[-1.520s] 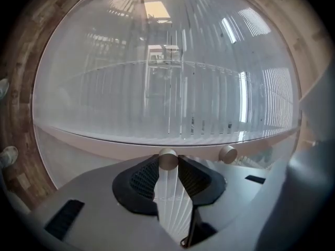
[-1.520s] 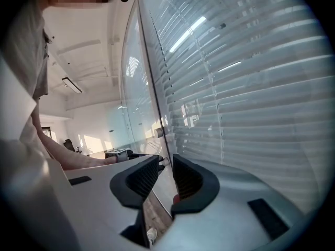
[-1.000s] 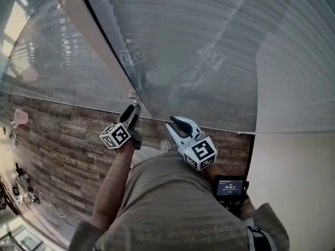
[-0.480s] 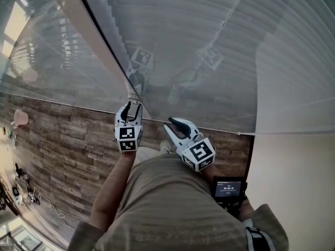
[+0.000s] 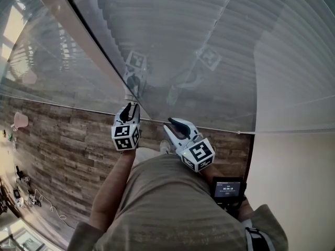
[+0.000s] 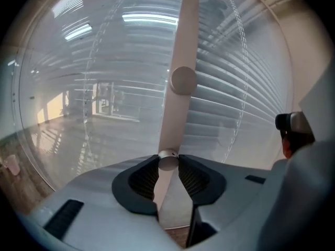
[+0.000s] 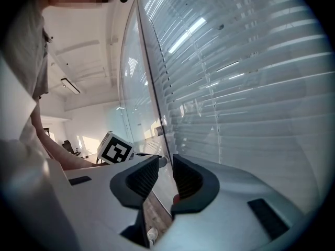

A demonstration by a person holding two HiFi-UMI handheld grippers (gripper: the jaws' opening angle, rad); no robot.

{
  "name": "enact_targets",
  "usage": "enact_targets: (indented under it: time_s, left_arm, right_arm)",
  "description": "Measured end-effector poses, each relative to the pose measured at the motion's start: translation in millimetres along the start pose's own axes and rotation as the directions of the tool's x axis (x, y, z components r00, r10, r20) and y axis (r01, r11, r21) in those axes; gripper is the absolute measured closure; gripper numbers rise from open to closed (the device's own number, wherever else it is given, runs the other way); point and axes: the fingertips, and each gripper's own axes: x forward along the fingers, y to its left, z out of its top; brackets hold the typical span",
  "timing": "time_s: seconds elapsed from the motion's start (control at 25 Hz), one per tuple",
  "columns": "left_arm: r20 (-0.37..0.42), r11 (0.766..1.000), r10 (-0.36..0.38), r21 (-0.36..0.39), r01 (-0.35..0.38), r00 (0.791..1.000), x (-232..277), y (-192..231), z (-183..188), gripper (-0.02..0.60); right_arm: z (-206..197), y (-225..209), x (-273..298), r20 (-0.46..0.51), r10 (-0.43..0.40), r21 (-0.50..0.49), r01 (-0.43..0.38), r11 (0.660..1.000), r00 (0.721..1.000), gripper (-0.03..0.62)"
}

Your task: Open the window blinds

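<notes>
The left gripper (image 6: 168, 159) has just been closing its jaws. Their ribbed pads pinch a small silver round knob (image 6: 168, 163), which sticks out from a beige upright frame post (image 6: 179, 41) with its axis pointing back along the jaws. A larger round cap (image 6: 183, 80) sits higher on that post. Right of the post, behind glass, hang the pale grey window blinds (image 6: 230, 109); their slats run level, long axis side to side. The right gripper (image 7: 165, 162) hovers just beside the left, close to the glass, jaws narrowly apart and empty. Below is a brown wood-plank floor (image 5: 63, 140), and a cream wall (image 5: 293, 182) stands further right.
</notes>
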Motion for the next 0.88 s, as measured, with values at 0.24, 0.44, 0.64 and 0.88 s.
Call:
enact_targets:
  time_s: [0.24, 0.44, 0.64, 0.88]
  left_arm:
    - [-0.004, 0.98, -0.066, -0.19, 0.065, 0.998, 1.9, 3.4, -1.0, 0.448]
    - [0.023, 0.941, -0.125, -0.313, 0.126, 0.992, 2.1, 4.8, -1.3, 0.448]
    - [0.063, 0.888, -0.168, -0.424, 0.179, 0.984, 2.6, 7.6, -3.0, 0.448]
    - [0.133, 0.78, -0.226, -0.568, 0.261, 0.965, 3.0, 9.2, -1.4, 0.449]
  right_arm:
    - [1.1, -1.3, 4.2, 0.001, 0.007, -0.007, -0.007, 1.0, 1.0, 0.502]
    - [1.3, -0.5, 6.6, -0.001, 0.015, -0.013, -0.015, 1.0, 1.0, 0.502]
    - [0.3, -1.6, 9.1, -0.001, 0.015, -0.007, -0.015, 1.0, 1.0, 0.502]
    - [1.1, -3.5, 9.2, -0.001, 0.017, -0.005, -0.017, 1.0, 1.0, 0.502]
